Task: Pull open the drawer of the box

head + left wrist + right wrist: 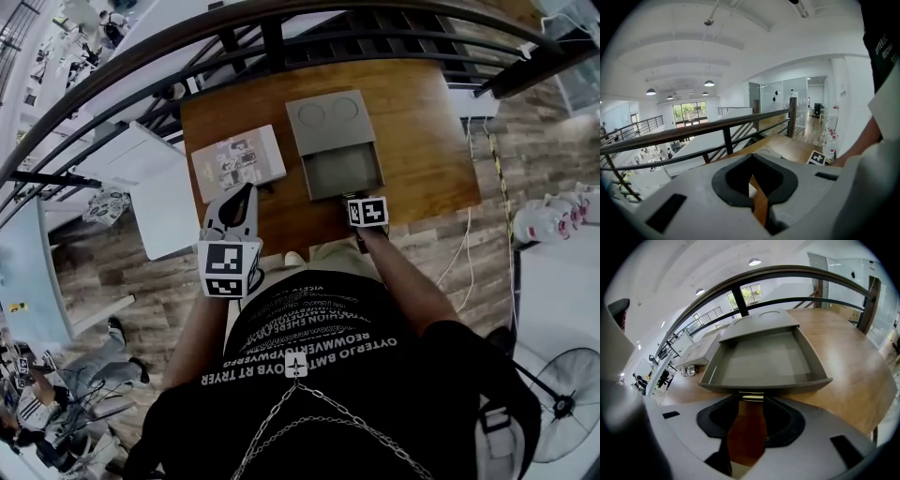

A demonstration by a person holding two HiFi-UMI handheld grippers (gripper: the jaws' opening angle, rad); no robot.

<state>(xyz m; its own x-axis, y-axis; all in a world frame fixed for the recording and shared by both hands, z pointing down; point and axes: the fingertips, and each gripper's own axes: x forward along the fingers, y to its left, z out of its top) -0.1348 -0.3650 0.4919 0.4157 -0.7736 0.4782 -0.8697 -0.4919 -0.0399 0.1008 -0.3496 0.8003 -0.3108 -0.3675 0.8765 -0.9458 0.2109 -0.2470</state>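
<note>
A grey box [330, 120] stands at the middle of the wooden table [422, 131]. Its drawer [342, 171] is pulled out toward me and is empty inside [764, 362]. My right gripper [351, 196] is at the drawer's front edge. In the right gripper view, its jaws [751, 397] close on the ends of the small pale handle [751, 395]. My left gripper [247, 189] hovers over the table's front left, away from the box. Its tips [751, 155] meet with nothing between them.
A white card with pictures [239, 161] lies on the table left of the box. A dark railing [281, 37] runs behind the table's far edge. Off to the right, on the floor, are white bottles [553, 220] and a fan [562, 403].
</note>
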